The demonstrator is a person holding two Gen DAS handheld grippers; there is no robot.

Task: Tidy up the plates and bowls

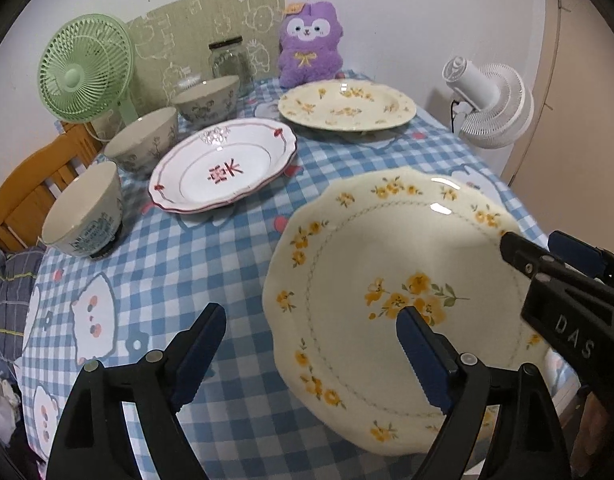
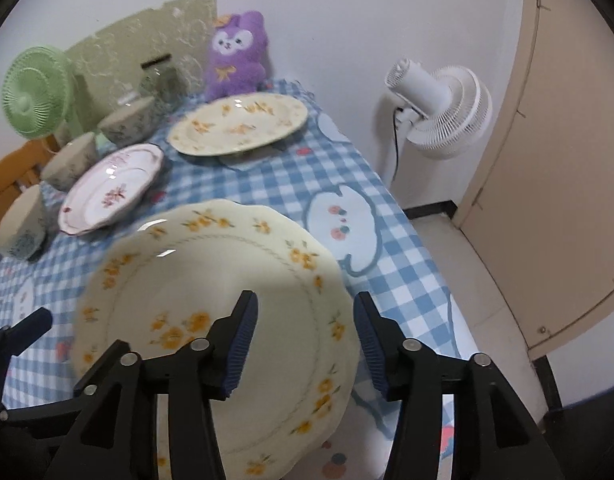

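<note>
With both the left gripper point(image 1: 311, 356) and right gripper point(image 2: 303, 344) spread apart, the tilted yellow-flowered plate point(image 2: 211, 320), rim toward five o'clock, could slip.

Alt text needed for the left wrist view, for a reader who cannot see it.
The open left gripper hovers at a yellow-flowered plate on a blue checked tablecloth. Beyond sit a red-trimmed plate, another flowered plate and three bowls.

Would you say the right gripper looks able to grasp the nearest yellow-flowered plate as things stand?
Probably yes: the right gripper is open with the rim of the nearest yellow-flowered plate between its fingers, nothing blocking.
</note>
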